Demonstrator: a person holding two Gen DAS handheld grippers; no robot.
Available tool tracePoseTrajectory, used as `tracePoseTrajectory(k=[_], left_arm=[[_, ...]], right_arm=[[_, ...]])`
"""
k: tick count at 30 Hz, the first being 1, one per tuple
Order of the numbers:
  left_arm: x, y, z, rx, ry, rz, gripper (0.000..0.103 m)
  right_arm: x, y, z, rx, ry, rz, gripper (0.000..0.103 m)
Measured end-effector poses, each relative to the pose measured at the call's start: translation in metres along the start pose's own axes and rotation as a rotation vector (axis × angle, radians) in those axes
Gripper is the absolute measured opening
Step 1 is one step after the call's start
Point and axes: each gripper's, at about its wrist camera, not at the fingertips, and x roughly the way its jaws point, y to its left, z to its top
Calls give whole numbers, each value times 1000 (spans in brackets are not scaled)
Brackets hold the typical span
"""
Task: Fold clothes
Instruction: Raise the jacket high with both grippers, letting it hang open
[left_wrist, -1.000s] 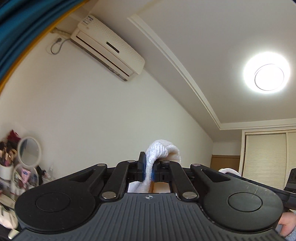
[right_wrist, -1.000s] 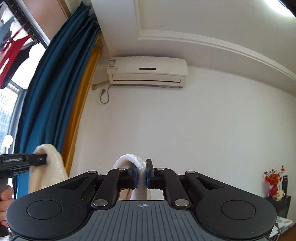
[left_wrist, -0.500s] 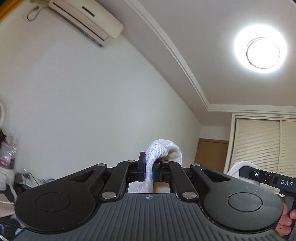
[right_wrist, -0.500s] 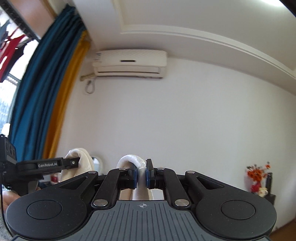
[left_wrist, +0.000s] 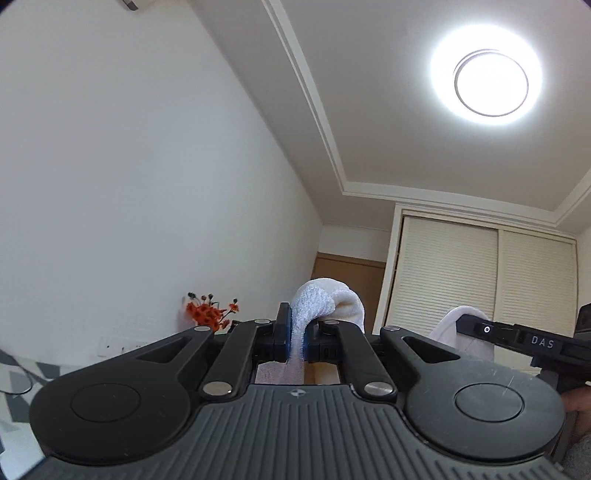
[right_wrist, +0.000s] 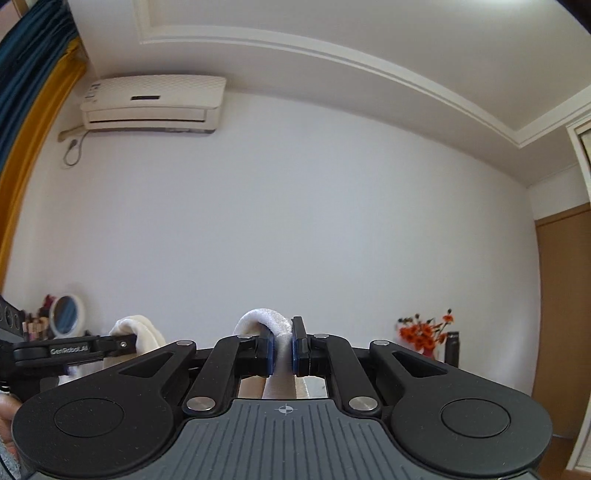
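While both cameras look up at the wall and ceiling, what you can read is the grip rather than the fold: your left hand-held gripper (left_wrist: 295, 345) has its jaws closed down to the thickness of the white knit garment (left_wrist: 314, 302), a bunch of which humps up just above and beyond the fingertips, and your right hand-held gripper (right_wrist: 282, 349) is pinched the same way on another white bunch of cloth (right_wrist: 264, 321) rising between its pads. Each device shows in the other's view, off to the side and at about the same height, with pale fabric draped over its tip, so you seem to be holding the cloth aloft by two points, well apart. Whether these are two corners of one piece cannot be told, since everything hanging below the jaws is hidden by the gripper bodies. No bed, worktop or folded pile is in sight. I judge this fits either a lift to shake the piece flat or a carry partway through bringing one edge over another; how many folds are already in it, and how many remain, the views do not settle.
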Motion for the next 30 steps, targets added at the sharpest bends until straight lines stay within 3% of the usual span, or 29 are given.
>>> tracePoseTrajectory(k=[4, 11, 17, 23, 27, 30], left_arm=[[67, 39, -4, -41, -44, -41, 6], [151, 75, -3, -26, -10, 9, 6], [205, 96, -12, -28, 0, 154, 6], [244, 98, -23, 0, -55, 337, 6], [263, 89, -22, 22, -114, 422, 6], [278, 83, -21, 38, -159, 485, 6]], right_arm=[[61, -48, -8, 33, -21, -35, 8], [152, -107, -30, 48, -44, -44, 8], [237, -176, -56, 82, -40, 15, 8], [317, -260, -82, 156, -73, 163, 8], [366, -311, -84, 176, -98, 272, 8], [410, -327, -65, 171, -132, 350, 8]])
